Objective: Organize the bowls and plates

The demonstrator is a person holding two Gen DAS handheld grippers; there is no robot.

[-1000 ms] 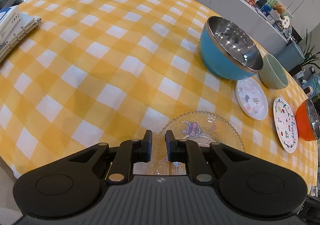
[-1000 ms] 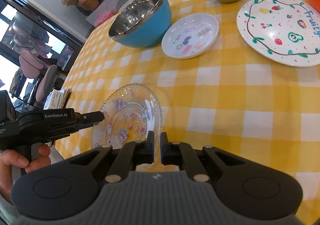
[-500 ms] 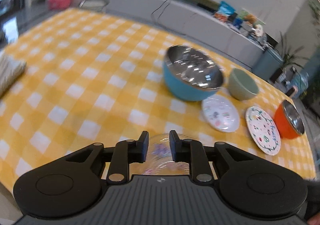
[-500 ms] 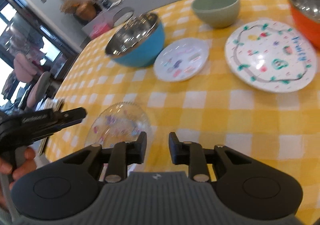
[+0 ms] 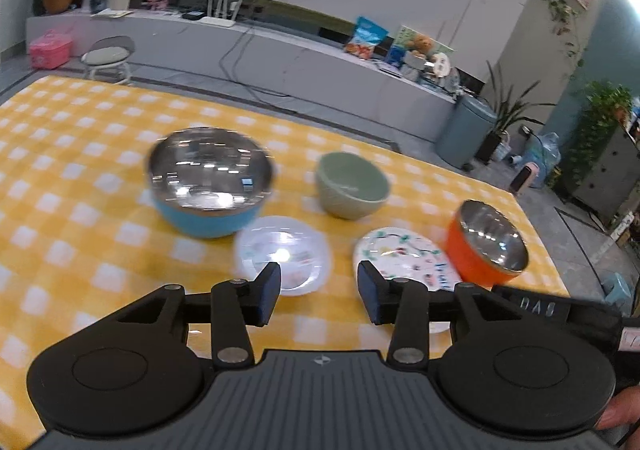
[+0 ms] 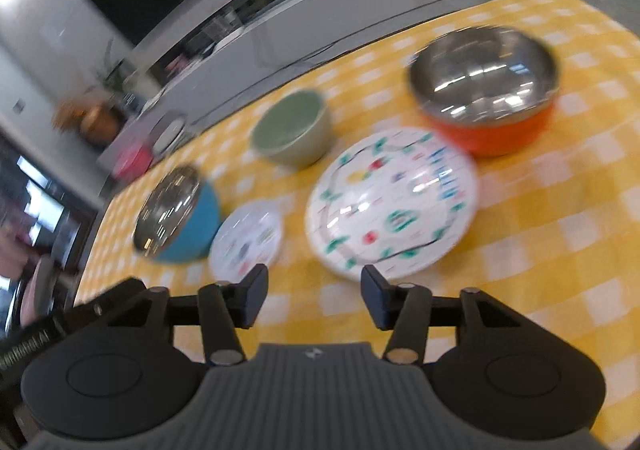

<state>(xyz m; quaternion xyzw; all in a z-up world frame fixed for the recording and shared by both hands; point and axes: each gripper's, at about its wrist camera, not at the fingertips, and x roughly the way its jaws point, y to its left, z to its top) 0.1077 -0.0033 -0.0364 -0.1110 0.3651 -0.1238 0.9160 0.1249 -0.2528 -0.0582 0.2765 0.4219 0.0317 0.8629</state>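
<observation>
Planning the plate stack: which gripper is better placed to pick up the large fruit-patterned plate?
Probably the right gripper: the fruit plate lies just ahead of its opening, empty jaws. For the left gripper, that plate sits off to the right; the small plate is closer.

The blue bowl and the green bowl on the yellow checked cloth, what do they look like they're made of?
The large blue bowl looks like polished stainless steel inside, mirroring the room lights, with a matte blue outer coating. The small sage-green bowl looks like glazed ceramic or possibly melamine: opaque, thick-walled, with only a soft sheen. Blur leaves that open.
</observation>
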